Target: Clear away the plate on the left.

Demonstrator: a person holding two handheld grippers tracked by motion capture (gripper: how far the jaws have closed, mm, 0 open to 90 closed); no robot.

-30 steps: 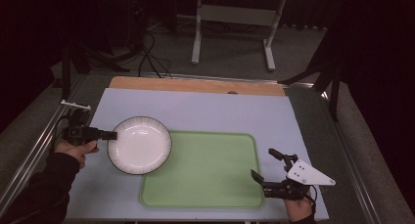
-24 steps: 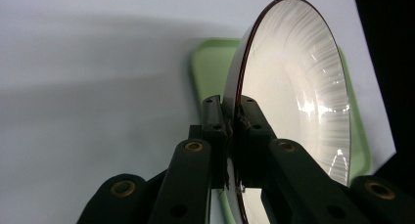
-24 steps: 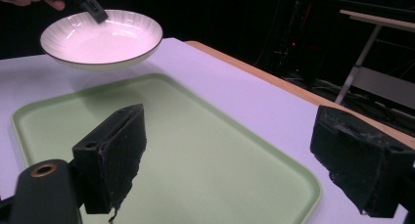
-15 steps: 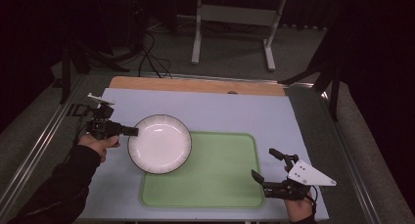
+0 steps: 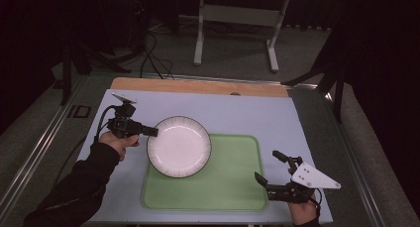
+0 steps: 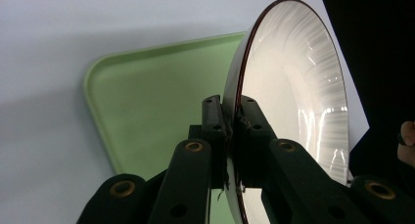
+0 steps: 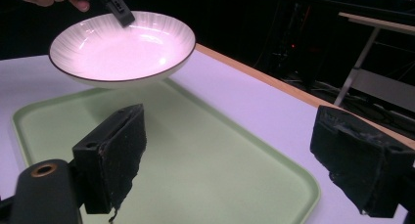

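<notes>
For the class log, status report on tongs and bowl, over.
Left tongs shut on white ribbed ceramic bowl rim, held above pale green plastic tray. Right tongs open, empty. Nothing in the way.

My left gripper (image 5: 151, 132) pinches the white bowl's (image 5: 179, 146) rim, holding it over the green tray's (image 5: 233, 187) corner.

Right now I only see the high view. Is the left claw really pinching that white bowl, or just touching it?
Observer: It is pinching. In the left gripper view, the left claw is shut on the white bowl, one jaw on each side of its dark rim.
Operator: Is the bowl sitting on the green tray?
Observer: No. The right gripper view shows it hanging in the air above the green tray, with a gap underneath.
Operator: Is the right claw holding something?
Observer: No. In its own view, the right claw is wide open with nothing between the jaws.
</notes>
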